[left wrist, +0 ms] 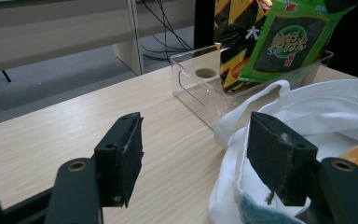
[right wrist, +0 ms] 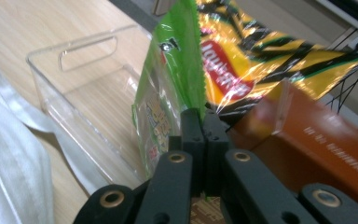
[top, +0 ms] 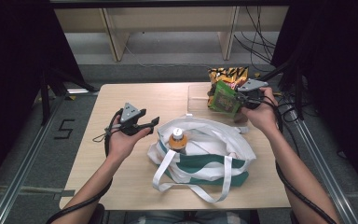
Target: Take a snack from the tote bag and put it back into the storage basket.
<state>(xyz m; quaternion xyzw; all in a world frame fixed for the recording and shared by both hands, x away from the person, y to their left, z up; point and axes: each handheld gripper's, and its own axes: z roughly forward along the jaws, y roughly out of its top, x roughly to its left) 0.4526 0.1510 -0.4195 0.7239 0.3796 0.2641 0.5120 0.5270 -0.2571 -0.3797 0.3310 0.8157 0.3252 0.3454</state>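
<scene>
Right gripper [top: 240, 99] has its jaws pressed together on the top edge of the green snack packet [right wrist: 161, 93], which hangs over the clear plastic bin [top: 196, 96], beside the yellow chip bag [right wrist: 261, 56] & a brown box [right wrist: 317, 135]. Left gripper [left wrist: 193, 154] is spread wide w/ nothing in it, near the white tote bag [top: 214, 154]. Best approach, I'd say: lower the packet straight into the bin's free space, w/o nudging the chips. Packet's flat, crinkly, w/ a serrated seal & round logo.
</scene>
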